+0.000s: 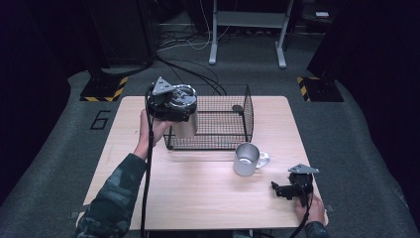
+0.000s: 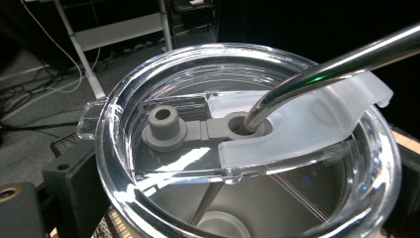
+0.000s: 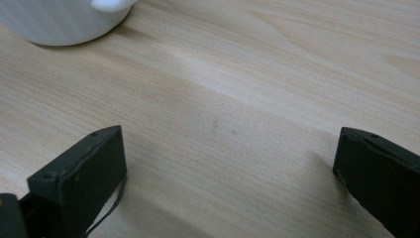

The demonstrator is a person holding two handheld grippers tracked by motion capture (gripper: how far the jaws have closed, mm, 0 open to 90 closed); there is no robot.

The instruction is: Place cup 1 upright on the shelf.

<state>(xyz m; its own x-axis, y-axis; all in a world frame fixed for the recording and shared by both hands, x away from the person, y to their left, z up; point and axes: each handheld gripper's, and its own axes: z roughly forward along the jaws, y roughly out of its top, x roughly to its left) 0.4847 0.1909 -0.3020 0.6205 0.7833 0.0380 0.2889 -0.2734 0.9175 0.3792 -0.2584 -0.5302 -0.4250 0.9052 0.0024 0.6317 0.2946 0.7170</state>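
A steel tumbler (image 1: 185, 126) with a clear lid (image 2: 247, 163) and a metal straw (image 2: 341, 62) hangs above the left front corner of the wire basket (image 1: 233, 135). My left gripper (image 1: 179, 112) is shut on the tumbler, one black jaw on each side of it just under the lid. A pale mug (image 1: 246, 159) with its handle to the right stands on the table in front of the basket. My right gripper (image 1: 279, 189) rests low at the table's front right, open, with bare wood between its jaws; the mug's base (image 3: 64, 22) lies beyond them.
The black wire basket sits at the back middle of the wooden table (image 1: 198, 198) with a small dark round object (image 1: 237, 108) inside. Cables (image 1: 193, 69) and a white metal stand (image 1: 247, 29) are on the floor behind the table.
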